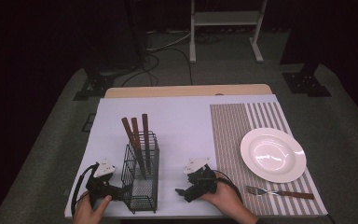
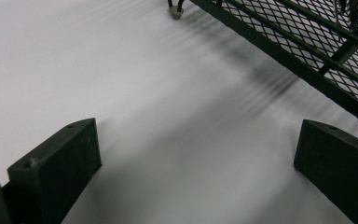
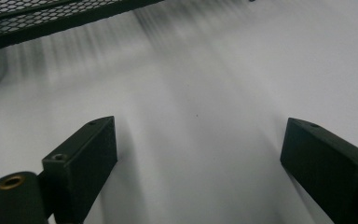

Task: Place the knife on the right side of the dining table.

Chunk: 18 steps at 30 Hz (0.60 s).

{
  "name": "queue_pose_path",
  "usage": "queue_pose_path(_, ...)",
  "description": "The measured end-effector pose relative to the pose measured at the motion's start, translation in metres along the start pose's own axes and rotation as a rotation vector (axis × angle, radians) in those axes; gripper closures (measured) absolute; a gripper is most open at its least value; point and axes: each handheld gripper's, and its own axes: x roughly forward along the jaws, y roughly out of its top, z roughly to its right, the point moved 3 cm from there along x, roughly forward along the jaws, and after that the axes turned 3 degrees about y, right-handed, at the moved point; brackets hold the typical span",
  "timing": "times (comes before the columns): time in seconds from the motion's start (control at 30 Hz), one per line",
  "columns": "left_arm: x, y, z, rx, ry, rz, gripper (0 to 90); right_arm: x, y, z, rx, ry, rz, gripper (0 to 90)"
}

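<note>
A black wire-mesh caddy [image 1: 141, 179] stands upright on the white sheet [image 1: 182, 126] that covers the tabletop, near its front edge, with three wooden handles [image 1: 139, 135] rising slanted out of its top. The left claw [image 1: 123, 191] sits just beside the caddy's left wall, low over the sheet; in the left gripper view its two blocky black jaws stand wide apart with nothing but bare white surface between them, and the caddy's [image 2: 307, 42] diamond-patterned mesh and flat dark frame cross the upper right corner. A small rubber-tipped foot [image 2: 175, 13] of the rack rests on the sheet at the top of that view.

The right claw [image 1: 182, 192] lies to the caddy's right, apart from it, pointing left toward it. In the right gripper view its jaws are likewise spread wide and empty over the smooth sheet, with the caddy's [image 3: 51, 16] mesh base and a curved wire leg in the upper left corner.

Farther right, a grey-and-white striped placemat [image 1: 233, 140] carries a round, glossy white plate [image 1: 273, 154], and a fork [image 1: 279, 192] with a wooden handle lies flat in front of the plate.
</note>
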Motion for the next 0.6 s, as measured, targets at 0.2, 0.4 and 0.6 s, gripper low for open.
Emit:
queue_pose_path(0.2, 0.0000, -0.0001, 0.0002, 0.002, 0.002, 0.002, 0.0, -0.0001, 0.0000, 0.0000, 0.000, -0.001, 0.000, 9.5)
queue_pose_path(0.4, 0.0001, 0.0000, 0.0001, 0.002, 0.002, 0.002, 0.0, -0.0007, 0.0004, 0.0004, 0.007, -0.002, 0.000, 12.1)
queue_pose_path(0.6, 0.0001, -0.0001, 0.0002, 0.002, 0.002, 0.005, 0.0, -0.0023, 0.0023, 0.0049, 0.028, 0.012, -0.002, 13.8)
